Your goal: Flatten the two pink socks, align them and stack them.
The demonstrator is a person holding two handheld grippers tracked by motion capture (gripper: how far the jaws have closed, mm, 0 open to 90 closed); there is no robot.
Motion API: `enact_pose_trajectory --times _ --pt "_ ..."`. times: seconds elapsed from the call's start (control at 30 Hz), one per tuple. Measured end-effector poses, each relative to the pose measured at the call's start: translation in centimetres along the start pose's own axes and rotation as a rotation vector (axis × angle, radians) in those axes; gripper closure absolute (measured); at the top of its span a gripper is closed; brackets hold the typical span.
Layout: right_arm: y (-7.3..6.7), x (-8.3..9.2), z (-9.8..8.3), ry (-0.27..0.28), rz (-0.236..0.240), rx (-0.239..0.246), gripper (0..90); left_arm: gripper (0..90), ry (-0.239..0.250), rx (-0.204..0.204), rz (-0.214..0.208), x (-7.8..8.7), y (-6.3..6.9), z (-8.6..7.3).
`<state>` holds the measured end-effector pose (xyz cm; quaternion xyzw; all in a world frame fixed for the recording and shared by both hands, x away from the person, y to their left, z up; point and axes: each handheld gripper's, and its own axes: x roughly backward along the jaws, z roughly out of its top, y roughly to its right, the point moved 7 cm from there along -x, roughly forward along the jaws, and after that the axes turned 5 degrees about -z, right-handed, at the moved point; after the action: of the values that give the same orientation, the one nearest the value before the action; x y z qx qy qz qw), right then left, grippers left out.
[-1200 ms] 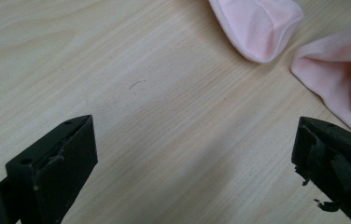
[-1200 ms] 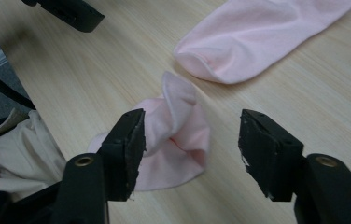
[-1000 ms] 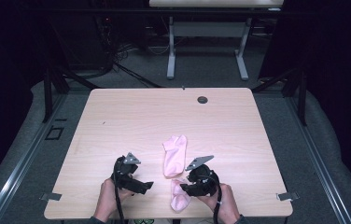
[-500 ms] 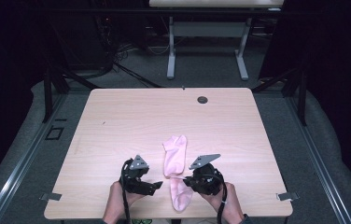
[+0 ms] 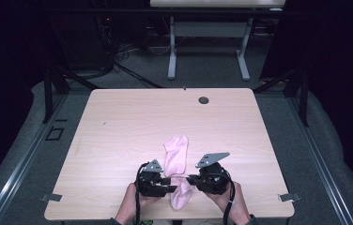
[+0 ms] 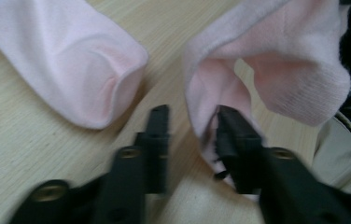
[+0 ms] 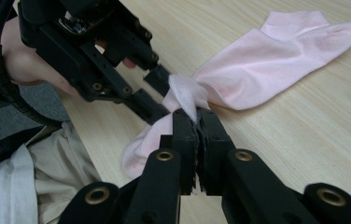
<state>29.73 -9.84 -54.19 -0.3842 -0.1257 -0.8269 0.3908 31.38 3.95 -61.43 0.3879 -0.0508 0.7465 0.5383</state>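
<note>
my left gripper (image 5: pixel 169 183) has slid in, jaws just closing around the near sock's (image 5: pixel 182 196) cuff; right gripper (image 5: pixel 192 178) clenched on it, far sock (image 5: pixel 175 155) waiting on the tabletop (image 5: pixel 118 126).

On my bench (image 5: pixel 118 122) one sock (image 5: pixel 175 157) lies ahead of the other sock (image 5: pixel 180 197), which sits between my left tool (image 5: pixel 174 183) and right tool (image 5: pixel 188 178).
</note>
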Motion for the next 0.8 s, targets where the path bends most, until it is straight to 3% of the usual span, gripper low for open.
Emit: enact_pose_trajectory --times 0.03,0.07,0.1,0.23,0.37,0.47,0.53,0.7,0.73,0.77,0.8 --pt "0.1 0.1 0.0 0.004 0.005 0.002 86.8 80.8 0.003 -0.009 0.005 -0.1 0.1 0.1" --pt "0.4 0.3 -0.1 0.003 -0.003 0.000 86.8 88.2 0.006 -0.017 0.007 -0.1 0.2 0.2" --pt "0.6 0.5 -0.1 0.006 -0.014 -0.004 86.8 88.6 0.001 -0.034 0.032 0.1 0.3 0.4" --pt "1.4 1.1 -0.3 0.003 -0.040 -0.013 86.8 89.0 -0.023 -0.047 0.066 0.7 0.3 0.7" --pt "2.3 1.7 -1.0 -0.016 -0.057 -0.028 86.8 89.1 -0.064 -0.063 0.064 1.9 0.7 1.2" --pt "1.9 2.1 -1.6 -0.044 -0.060 -0.018 86.7 89.1 -0.098 -0.079 0.063 1.9 1.2 1.2" --pt "1.6 2.5 -1.8 -0.044 -0.069 -0.009 86.7 89.1 -0.124 -0.115 0.061 1.8 1.8 1.4" --pt "2.3 2.7 -1.6 -0.030 -0.090 -0.008 86.5 89.1 -0.116 -0.146 0.115 2.8 1.5 2.3" --pt "2.8 2.5 -1.4 -0.029 -0.097 -0.006 86.1 89.1 -0.111 -0.177 0.176 3.7 1.3 3.1" --pt "2.9 2.3 -1.2 -0.023 -0.097 -0.005 86.0 89.1 -0.110 -0.200 0.211 4.2 1.3 3.5" --pt "2.9 2.3 -1.2 -0.023 -0.097 -0.005 86.0 89.0 -0.110 -0.200 0.211 4.2 1.3 3.5"
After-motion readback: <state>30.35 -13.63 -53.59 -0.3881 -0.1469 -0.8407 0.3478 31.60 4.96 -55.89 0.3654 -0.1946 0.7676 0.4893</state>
